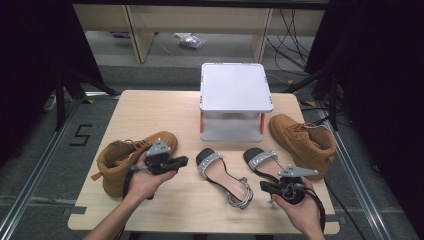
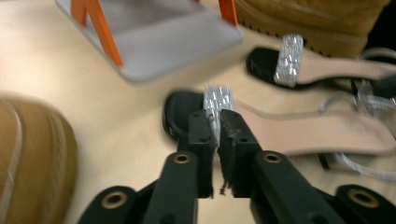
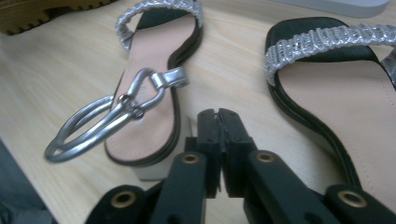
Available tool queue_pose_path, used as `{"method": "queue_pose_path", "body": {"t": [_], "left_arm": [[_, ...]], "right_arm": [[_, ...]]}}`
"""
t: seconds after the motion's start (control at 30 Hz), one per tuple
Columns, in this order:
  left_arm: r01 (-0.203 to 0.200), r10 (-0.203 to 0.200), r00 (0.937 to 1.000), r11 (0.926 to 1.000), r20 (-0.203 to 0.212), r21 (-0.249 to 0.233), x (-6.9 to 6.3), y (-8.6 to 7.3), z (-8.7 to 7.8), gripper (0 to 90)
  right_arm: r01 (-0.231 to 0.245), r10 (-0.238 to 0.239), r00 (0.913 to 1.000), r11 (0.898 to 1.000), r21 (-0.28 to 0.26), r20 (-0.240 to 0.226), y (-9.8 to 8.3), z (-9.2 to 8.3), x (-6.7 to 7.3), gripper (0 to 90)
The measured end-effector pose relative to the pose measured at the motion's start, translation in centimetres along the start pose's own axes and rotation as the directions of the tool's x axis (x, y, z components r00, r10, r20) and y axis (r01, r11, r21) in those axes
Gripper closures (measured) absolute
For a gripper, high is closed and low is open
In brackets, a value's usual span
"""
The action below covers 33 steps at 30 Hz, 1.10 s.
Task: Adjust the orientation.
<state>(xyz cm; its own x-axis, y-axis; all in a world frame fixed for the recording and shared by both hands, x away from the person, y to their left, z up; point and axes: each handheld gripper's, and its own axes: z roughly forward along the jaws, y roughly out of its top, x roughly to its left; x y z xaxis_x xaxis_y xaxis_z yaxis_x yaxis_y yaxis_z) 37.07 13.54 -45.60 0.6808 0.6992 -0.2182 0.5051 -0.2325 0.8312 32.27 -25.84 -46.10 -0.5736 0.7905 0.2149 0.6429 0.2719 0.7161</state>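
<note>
Two black sandals with glittery silver toe straps lie mid-table, the left sandal (image 1: 220, 172) and the right sandal (image 1: 261, 162). A tan boot (image 1: 127, 160) lies at the left and another tan boot (image 1: 305, 140) at the right. My left gripper (image 1: 184, 161) hovers just left of the left sandal's toe; in the left gripper view its jaws (image 2: 217, 116) are shut, empty, and point at that toe strap (image 2: 218, 95). My right gripper (image 1: 264, 186) is by the right sandal's heel, shut and empty (image 3: 218, 114), with the left sandal's silver ankle strap (image 3: 107, 119) just ahead.
A white stand (image 1: 235, 87) with orange legs sits at the back middle of the wooden table (image 1: 150, 107). Bare tabletop lies at the back left and along the front edge. Beyond the table are a grey floor, cables and dark curtains.
</note>
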Motion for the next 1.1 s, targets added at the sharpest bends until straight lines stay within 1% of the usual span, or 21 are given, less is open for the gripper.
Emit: {"method": "queue_pose_path", "body": {"t": [0.03, 0.07, 0.17, 0.2, 0.23, 0.27, 0.3, 0.33, 0.37, 0.43, 0.47, 0.5, 0.53, 0.57, 0.73, 0.8, 0.83, 0.93, 0.97, 1.0, 1.1], "left_arm": [[0.000, 0.000, 0.9998, 0.9999, 0.020, 0.014, -0.2, -0.8, 0.0, 87.3], [0.001, -0.002, 0.9996, 0.9998, 0.029, 0.020, -0.4, -1.3, 0.1, 88.8], [-0.005, 0.002, 0.9988, 0.9988, 0.049, 0.049, -1.0, -2.2, 0.6, 89.4], [-0.007, 0.004, 0.9984, 0.9986, 0.056, 0.052, -1.2, -2.2, 0.9, 89.4], [-0.010, 0.006, 0.9979, 0.9983, 0.064, 0.058, -1.2, -2.2, 1.1, 89.5], [-0.002, -0.002, 0.9979, 0.9984, 0.064, 0.057, -1.3, -2.2, 1.5, 89.5], [0.008, -0.012, 0.9975, 0.9981, 0.069, 0.061, -1.5, -2.1, 1.9, 89.5], [-0.003, -0.003, 0.9970, 0.9972, 0.077, 0.075, -1.5, -2.0, 2.2, 89.5], [-0.006, 0.002, 0.9978, 0.9980, 0.066, 0.063, -1.7, -2.0, 2.7, 89.5], [-0.001, -0.007, 0.9959, 0.9958, 0.090, 0.092, -2.0, -1.8, 3.4, 89.6], [-0.003, -0.006, 0.9962, 0.9941, 0.087, 0.109, -2.4, -1.8, 3.9, 89.6], [-0.014, 0.002, 0.9956, 0.9926, 0.094, 0.121, -2.5, -1.8, 4.2, 89.6], [-0.024, 0.011, 0.9953, 0.9909, 0.096, 0.132, -2.8, -1.7, 4.5, 89.6], [-0.035, 0.019, 0.9938, 0.9887, 0.109, 0.146, -3.2, -1.7, 5.0, 89.7], [-0.050, 0.027, 0.9915, 0.9819, 0.127, 0.183, -4.3, -1.9, 6.1, 89.7], [-0.053, 0.026, 0.9908, 0.9776, 0.133, 0.204, -4.6, -2.1, 6.4, 89.7], [-0.067, 0.038, 0.9902, 0.9740, 0.134, 0.216, -4.7, -2.2, 6.6, 89.7], [-0.071, 0.040, 0.9902, 0.9700, 0.134, 0.233, -4.9, -2.3, 7.1, 89.7], [-0.060, 0.029, 0.9908, 0.9712, 0.132, 0.231, -4.9, -2.3, 7.2, 89.7], [-0.076, 0.044, 0.9903, 0.9659, 0.132, 0.248, -4.8, -2.3, 7.4, 89.7], [-0.069, 0.038, 0.9916, 0.9643, 0.124, 0.256, -4.9, -2.5, 7.9, 89.7]], "right_arm": [[-0.022, 0.022, 0.9997, 0.999, 0.025, 0.006, 0.2, 0.0, 0.1, 90.0], [0.000, 0.000, 1.0000, 1.000, 0.019, -0.004, 0.4, 0.3, -0.2, 90.0], [-0.007, 0.007, 1.0000, 0.999, 0.048, 0.006, 1.0, 0.8, -0.3, 90.0], [-0.010, 0.010, 0.9999, 0.998, 0.055, -0.001, 1.3, 1.2, -0.4, 90.0], [-0.015, 0.015, 0.9998, 0.999, 0.029, -0.009, 1.4, 1.6, -0.4, 90.0], [-0.006, 0.006, 0.9999, 0.998, 0.067, 0.009, 1.7, 1.5, -0.4, 90.0], [-0.022, 0.021, 0.9997, 0.998, 0.062, 0.008, 1.9, 1.8, -0.3, 90.0], [-0.034, 0.033, 0.9994, 0.998, 0.056, 0.014, 2.0, 2.2, -0.3, 90.0], [-0.028, 0.028, 0.9996, 0.998, 0.060, 0.009, 2.2, 2.5, -0.3, 90.0], [-0.024, 0.022, 0.9996, 0.993, 0.117, 0.016, 2.7, 2.9, -0.4, 90.0], [-0.012, 0.011, 0.9998, 0.995, 0.099, 0.015, 2.8, 3.4, -0.4, 90.0], [-0.022, 0.018, 0.9995, 0.990, 0.142, 0.026, 3.2, 3.5, -0.2, 90.0], [-0.037, 0.032, 0.9988, 0.990, 0.137, 0.036, 3.2, 3.7, -0.1, 90.0], [-0.050, 0.044, 0.9984, 0.987, 0.155, 0.036, 3.4, 3.8, 0.0, 90.0], [-0.016, 0.008, 0.9991, 0.981, 0.191, 0.042, 4.1, 4.7, 0.1, 90.0], [-0.020, 0.011, 0.9990, 0.978, 0.207, 0.043, 4.1, 4.9, 0.0, 90.0], [-0.019, 0.010, 0.9989, 0.978, 0.209, 0.047, 4.1, 5.0, 0.0, 90.0], [-0.018, 0.010, 0.9992, 0.974, 0.224, 0.038, 4.0, 5.3, 0.1, 90.0], [-0.004, -0.003, 0.9996, 0.973, 0.231, 0.028, 3.9, 5.5, 0.2, 90.0], [-0.013, 0.007, 0.9996, 0.972, 0.234, 0.027, 3.9, 5.5, 0.4, 90.0], [-0.017, 0.011, 0.9996, 0.969, 0.246, 0.024, 3.8, 5.7, 0.7, 90.0]]}}
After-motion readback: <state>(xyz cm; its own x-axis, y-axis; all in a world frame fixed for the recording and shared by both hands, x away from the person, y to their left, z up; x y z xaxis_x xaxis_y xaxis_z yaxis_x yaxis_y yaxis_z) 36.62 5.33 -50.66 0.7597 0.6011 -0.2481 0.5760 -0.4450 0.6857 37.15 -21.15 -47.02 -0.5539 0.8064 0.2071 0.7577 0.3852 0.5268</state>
